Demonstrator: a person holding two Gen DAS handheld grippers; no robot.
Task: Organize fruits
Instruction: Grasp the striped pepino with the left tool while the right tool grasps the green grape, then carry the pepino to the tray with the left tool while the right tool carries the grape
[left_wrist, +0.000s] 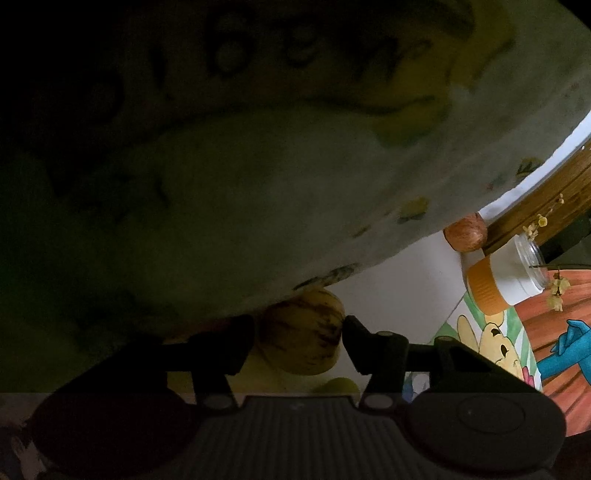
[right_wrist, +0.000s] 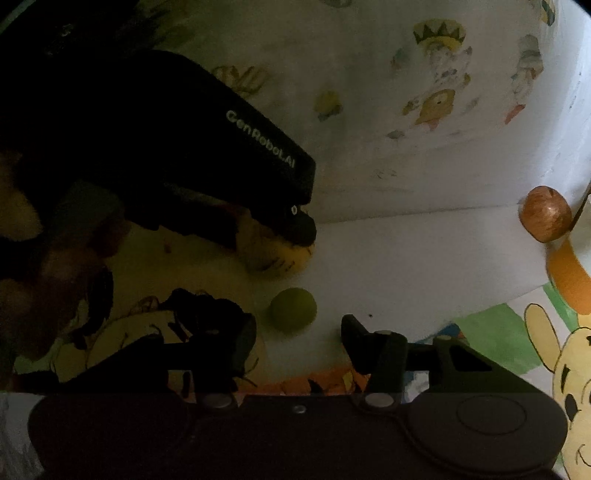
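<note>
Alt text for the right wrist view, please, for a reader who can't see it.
The right gripper hovers with jaws apart just short of a small green fruit on a white surface. Beyond it, the left gripper sits on a yellow streaked fruit; a reddish apple lies far right.

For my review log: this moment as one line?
left gripper: gripping striped yellow fruit | right gripper: empty, green fruit ahead | apple: apart

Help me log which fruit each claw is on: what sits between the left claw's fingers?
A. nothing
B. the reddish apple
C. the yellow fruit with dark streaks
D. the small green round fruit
C: in the left wrist view the yellow streaked fruit fills the gap of the left claw, while the reddish apple lies far off.
</note>
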